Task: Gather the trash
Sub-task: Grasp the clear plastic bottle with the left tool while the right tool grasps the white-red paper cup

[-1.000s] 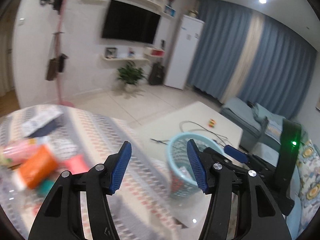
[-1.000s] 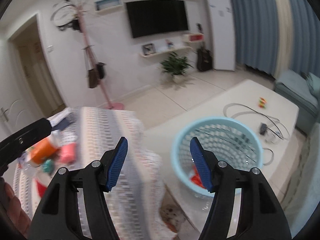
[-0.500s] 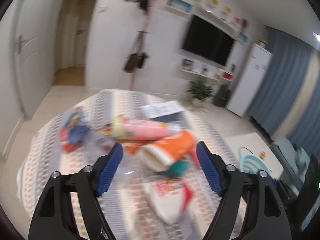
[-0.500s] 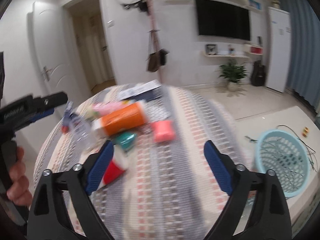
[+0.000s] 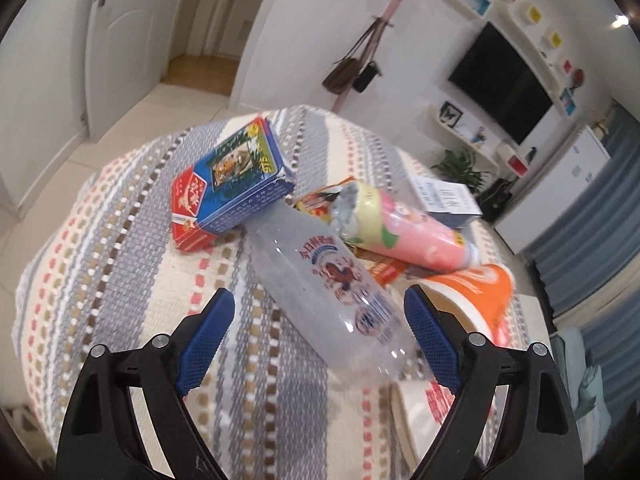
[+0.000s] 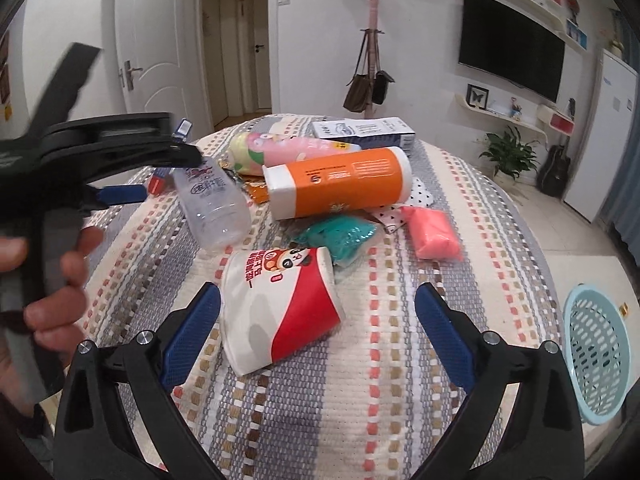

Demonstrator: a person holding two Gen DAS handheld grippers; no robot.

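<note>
Living room with white doors, wall-mounted TV and coat stand behind; up front, a round desk (image 5: 120,264) under a striped woven cloth, heaped with trash.

Left wrist view: left claw (image 5: 318,334) angled down over the desk, jaws opening, nothing pressed by the blue pads. Between them lies a clear plastic bottle (image 5: 332,292), on its side, base end nearest the camera. Just beyond: a blue and red carton (image 5: 236,184), a pink drink bottle (image 5: 404,236) with torn foil at its mouth, an orange canister (image 5: 480,292) close by the right pad. Judged step: reach for the next piece of trash, the clear bottle the likely pick. Next move calls for a short advance until both pads flank the bottle's body, then a close gentle enough not to squirt the thin plastic out sideways.

Right wrist view: same desk (image 6: 400,400), right claw (image 6: 318,338) also opening, empty. Red and white paper cup (image 6: 276,312) lying on its side, squashed, partly between the pads and nearer the left one. Further off: teal packet (image 6: 340,236), pink packet (image 6: 432,232), orange canister (image 6: 340,180), clear bottle (image 6: 212,204). Left claw (image 6: 132,176) seen from the side, over the clear bottle, gripped by a hand (image 6: 48,280). Light blue mesh basket (image 6: 600,352) standing below the desk edge at far right, well apart from the heap: the drop point. Next here: slight shift toward the cup, descent, squeeze across its flattened wall, then carry to the basket.
</note>
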